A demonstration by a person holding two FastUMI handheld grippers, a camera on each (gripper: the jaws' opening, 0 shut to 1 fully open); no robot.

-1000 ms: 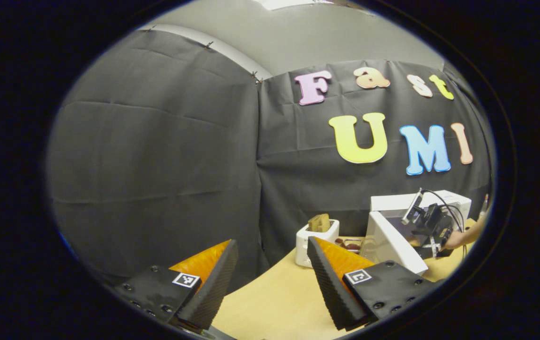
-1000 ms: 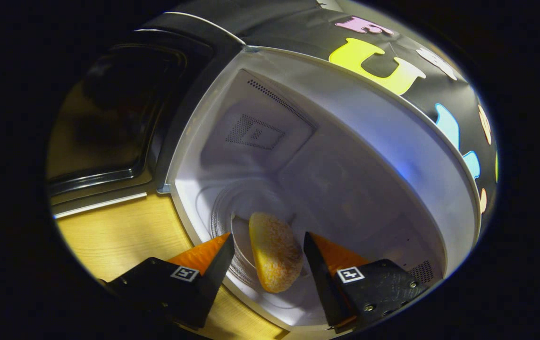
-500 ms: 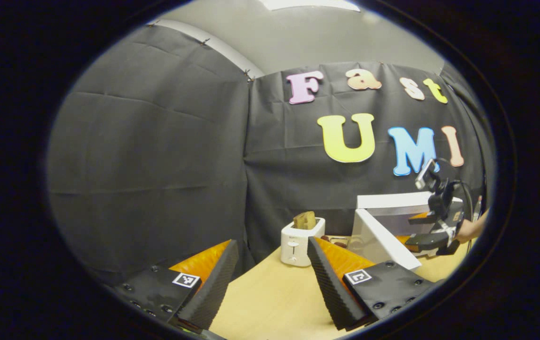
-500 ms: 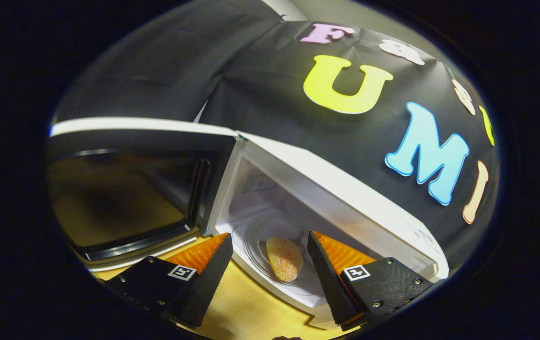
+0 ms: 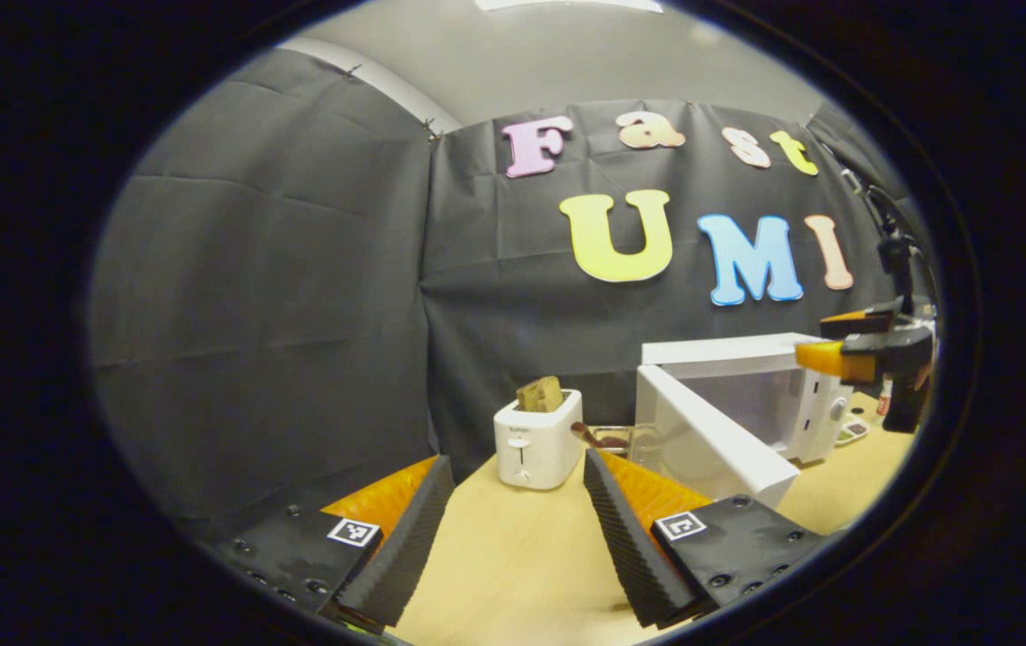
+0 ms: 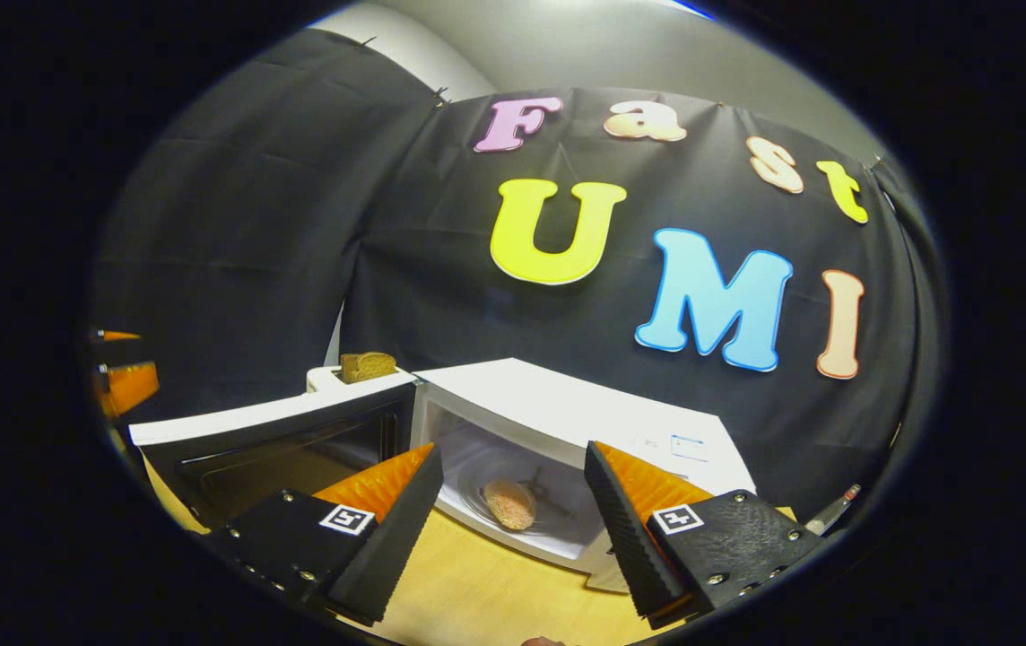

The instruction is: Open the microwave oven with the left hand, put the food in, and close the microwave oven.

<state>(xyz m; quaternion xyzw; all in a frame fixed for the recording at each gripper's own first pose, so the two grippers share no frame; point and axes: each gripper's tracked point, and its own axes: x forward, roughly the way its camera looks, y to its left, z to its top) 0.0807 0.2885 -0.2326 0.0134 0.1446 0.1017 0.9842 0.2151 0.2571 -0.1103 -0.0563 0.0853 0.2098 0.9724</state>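
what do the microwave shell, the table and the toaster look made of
White box-shaped microwave oven: probably painted sheet metal, from its smooth, flat white top with a soft sheen. Light tan table: wood or wood-look laminate, with faint grain lines and a matte finish. Small white toaster: likely glossy moulded plastic, given its rounded corners.

Surface: pale wood-look, smooth, slight sheen. Microwave: white, glossy shell; door window dark and reflective. Food: rough, crumbed crust. Toaster: smooth white plastic. Fingers: ribbed, matt pads. Wall: matt black cloth, creased.
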